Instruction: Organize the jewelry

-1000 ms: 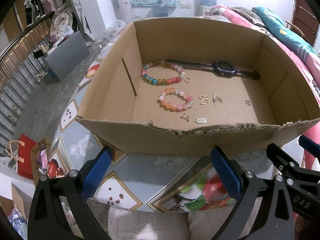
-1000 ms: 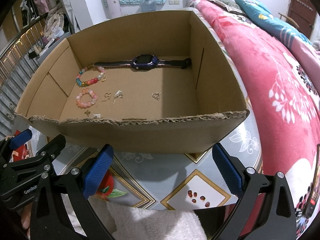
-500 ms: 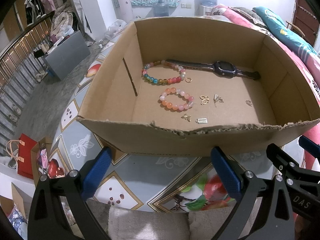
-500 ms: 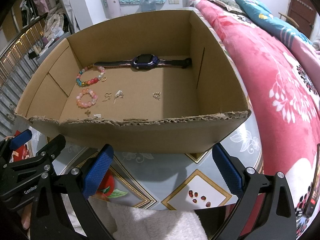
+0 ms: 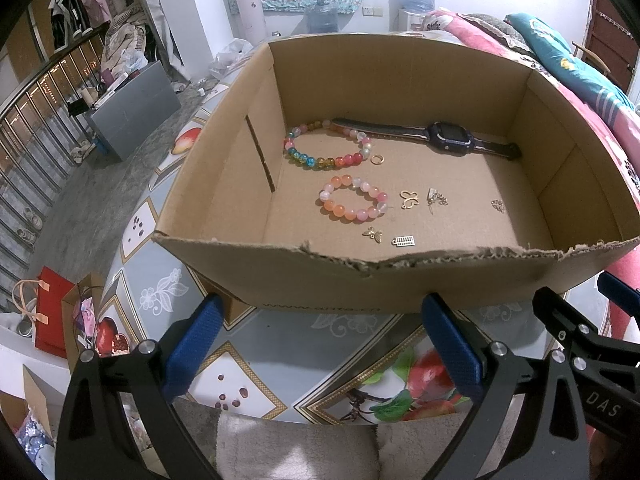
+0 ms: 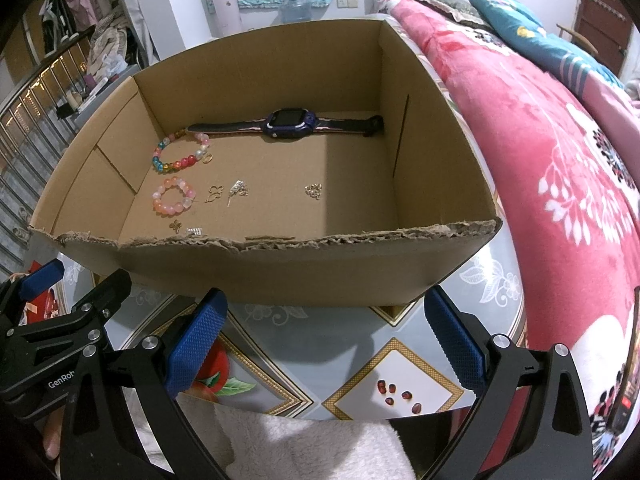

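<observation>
An open cardboard box (image 5: 280,276) (image 6: 320,264) stands on a patterned table. On its floor lie a multicoloured bead bracelet (image 5: 326,148) (image 6: 180,152), a pink bead bracelet (image 5: 354,202) (image 6: 173,196), a dark smartwatch (image 5: 448,138) (image 6: 288,122), a gold ring (image 5: 377,159), a butterfly charm (image 5: 409,199) and other small metal charms (image 6: 314,191). My left gripper (image 5: 324,344) hangs open in front of the box's near wall, nothing between its blue pads. My right gripper (image 6: 326,340) is open too, just before the same wall, beside the left one.
A pink floral blanket (image 6: 560,160) covers a bed to the right of the table. A railing (image 5: 36,120), a grey box (image 5: 132,108) and bags (image 5: 52,312) stand on the floor to the left. White fleece (image 6: 304,448) lies below the grippers.
Both views have drifted very slightly; the box and jewellery sit a touch differently in frame. Nothing was grasped or moved inside the box.
</observation>
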The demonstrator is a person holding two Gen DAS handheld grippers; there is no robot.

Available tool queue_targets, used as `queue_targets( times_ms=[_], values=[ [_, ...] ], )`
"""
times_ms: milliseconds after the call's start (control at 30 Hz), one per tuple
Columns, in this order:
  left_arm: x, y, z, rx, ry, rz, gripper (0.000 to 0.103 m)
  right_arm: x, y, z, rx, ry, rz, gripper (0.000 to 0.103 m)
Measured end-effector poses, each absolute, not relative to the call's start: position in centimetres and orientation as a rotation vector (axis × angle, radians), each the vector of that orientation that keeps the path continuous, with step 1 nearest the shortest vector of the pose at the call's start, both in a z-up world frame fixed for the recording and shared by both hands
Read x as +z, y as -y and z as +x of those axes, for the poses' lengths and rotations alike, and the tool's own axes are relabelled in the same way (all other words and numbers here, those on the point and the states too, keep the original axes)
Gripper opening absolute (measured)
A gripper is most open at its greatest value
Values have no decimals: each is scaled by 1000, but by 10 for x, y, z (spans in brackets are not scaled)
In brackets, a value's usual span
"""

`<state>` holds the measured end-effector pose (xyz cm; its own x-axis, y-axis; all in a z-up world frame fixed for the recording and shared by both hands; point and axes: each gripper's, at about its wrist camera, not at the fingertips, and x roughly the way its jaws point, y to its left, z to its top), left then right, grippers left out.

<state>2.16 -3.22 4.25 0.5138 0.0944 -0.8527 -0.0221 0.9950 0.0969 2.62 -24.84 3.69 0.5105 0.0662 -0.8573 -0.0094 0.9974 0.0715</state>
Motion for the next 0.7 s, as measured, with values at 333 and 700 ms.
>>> queue_targets(
  times_ms=[333,700],
  values=[
    [43,31,21,70,-1029,76,97,37,249,26,45,-1036,62,95],
    [41,28,19,67,-1032,71,97,37,248,26,45,-1036,62,95]
  ],
)
